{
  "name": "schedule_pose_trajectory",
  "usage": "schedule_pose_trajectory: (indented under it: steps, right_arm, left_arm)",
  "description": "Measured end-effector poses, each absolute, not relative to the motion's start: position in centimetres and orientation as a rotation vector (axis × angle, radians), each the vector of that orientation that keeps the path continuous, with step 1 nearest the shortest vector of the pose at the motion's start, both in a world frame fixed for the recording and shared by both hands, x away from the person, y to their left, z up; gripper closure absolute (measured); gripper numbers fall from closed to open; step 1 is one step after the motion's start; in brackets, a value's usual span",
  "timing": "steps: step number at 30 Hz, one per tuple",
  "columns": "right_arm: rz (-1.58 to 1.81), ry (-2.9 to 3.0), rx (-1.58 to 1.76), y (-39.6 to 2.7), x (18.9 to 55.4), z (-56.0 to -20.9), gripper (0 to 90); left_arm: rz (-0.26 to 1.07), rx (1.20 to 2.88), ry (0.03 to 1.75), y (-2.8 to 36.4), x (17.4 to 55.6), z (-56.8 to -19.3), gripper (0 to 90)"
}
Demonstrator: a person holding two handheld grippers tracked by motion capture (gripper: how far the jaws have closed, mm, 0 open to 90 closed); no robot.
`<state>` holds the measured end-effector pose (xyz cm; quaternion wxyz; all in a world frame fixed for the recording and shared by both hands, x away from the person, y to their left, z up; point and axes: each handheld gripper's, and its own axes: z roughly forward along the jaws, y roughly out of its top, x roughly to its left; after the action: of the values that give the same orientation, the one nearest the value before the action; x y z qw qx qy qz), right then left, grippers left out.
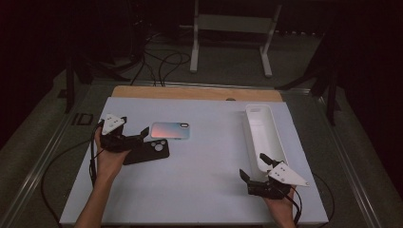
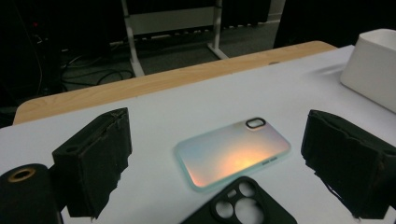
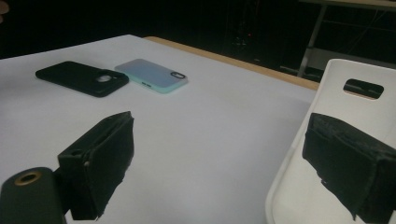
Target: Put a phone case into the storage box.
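L forearm comes in from the bottom edge of the high view, angled up and a bit right; the L hand [image 1: 110, 154] wraps the left gripper [image 1: 136, 134], which points right, about level with the table [image 1: 199, 190]. Jaws spread wide, nothing between the pads. They sit just over the near-left end of the black case [image 1: 148, 151]; can't tell if they touch it. In the left gripper view the black case [image 2: 243, 205] lies low between the jaws, camera cut-out toward them, and the pastel case [image 2: 232, 154] lies flat just beyond, corners nearly touching.

R hand [image 1: 280, 204] comes in at the bottom right, wrist low, holding the right gripper [image 1: 254, 166], which points up-left. Jaws spread, holding nothing. One jaw sits by the near end of the white tray [image 1: 280, 142], the other over bare table. Both cases lie well apart from it, on the left half.
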<state>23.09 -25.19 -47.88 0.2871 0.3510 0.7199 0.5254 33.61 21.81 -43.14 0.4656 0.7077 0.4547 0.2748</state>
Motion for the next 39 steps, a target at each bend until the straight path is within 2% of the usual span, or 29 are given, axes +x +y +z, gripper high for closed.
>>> schedule_pose_trajectory:
  steps: [10, 26, 33, 39]
  right_arm:
    - [1.395, 1.929, 0.934, -25.2, 23.1, -47.9, 8.9]
    - [1.382, 1.942, 0.909, -24.7, 23.0, -48.0, 8.9]
    - [1.386, 1.945, 0.912, -24.7, 23.0, -48.0, 8.9]
    - [1.389, 1.945, 0.914, -24.7, 23.1, -48.0, 8.9]
  left_arm:
    - [0.672, 1.749, 1.164, 21.5, 36.1, -43.7, 15.9]
    - [0.664, 1.766, 1.203, 21.3, 39.3, -45.2, 40.3]
    - [0.655, 1.786, 1.241, 21.4, 41.0, -46.2, 48.3]
    - [0.658, 1.822, 1.277, 21.3, 42.1, -47.1, 51.6]
